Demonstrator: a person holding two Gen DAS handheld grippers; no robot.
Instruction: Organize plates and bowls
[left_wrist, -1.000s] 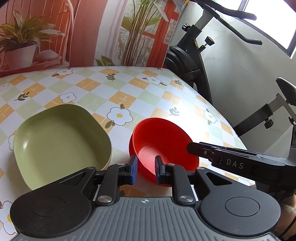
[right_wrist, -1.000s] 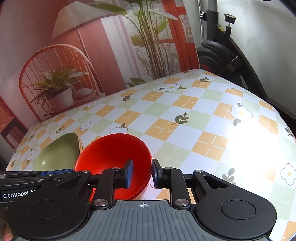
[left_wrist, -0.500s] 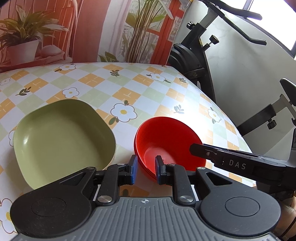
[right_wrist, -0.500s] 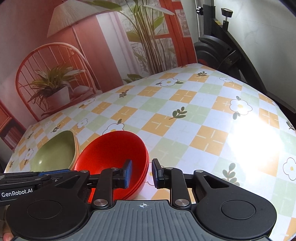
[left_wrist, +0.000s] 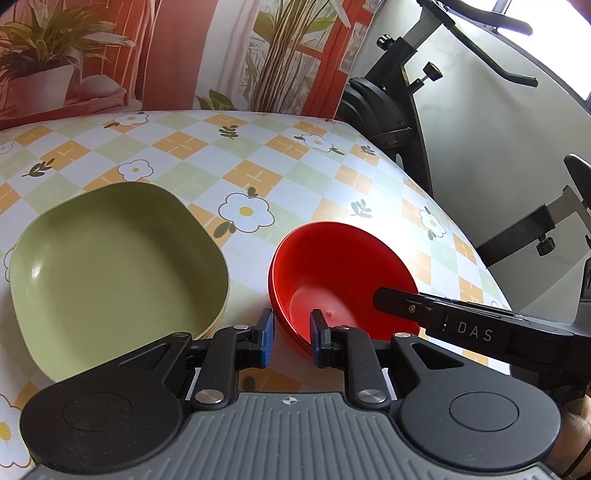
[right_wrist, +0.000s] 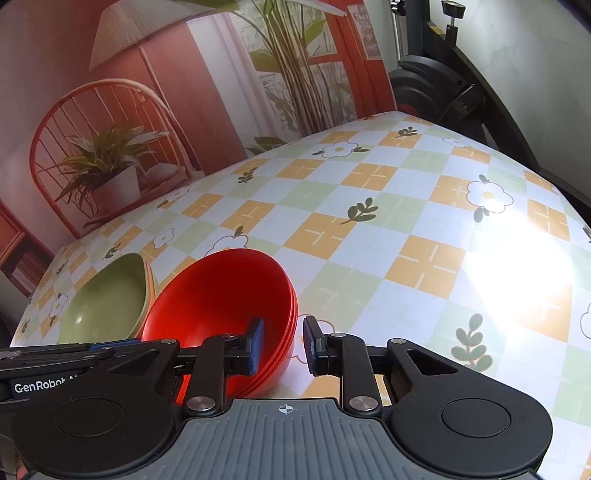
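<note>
Both views have pulled back over the last second — red bowls stacked at table centre, green plates at 9 o'clock. Left gripper and right gripper released, straddling opposite rims; sorting looks complete.

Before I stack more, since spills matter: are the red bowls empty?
Empty: the top of the red bowls shows only a bare, glossy inside. The bowls nested beneath are hidden.

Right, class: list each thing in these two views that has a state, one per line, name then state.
Red bowls: nested stack, upright, empty, on the table.
Green plates: stacked, upright, empty, beside the red bowls, not touching them.
Left gripper: jaws open, astride the near rim of the red bowls, not clamped.
Right gripper: jaws open, astride the red bowls' rim, not clamped.
Tablecloth: flat, sun glare on one patch.
</note>
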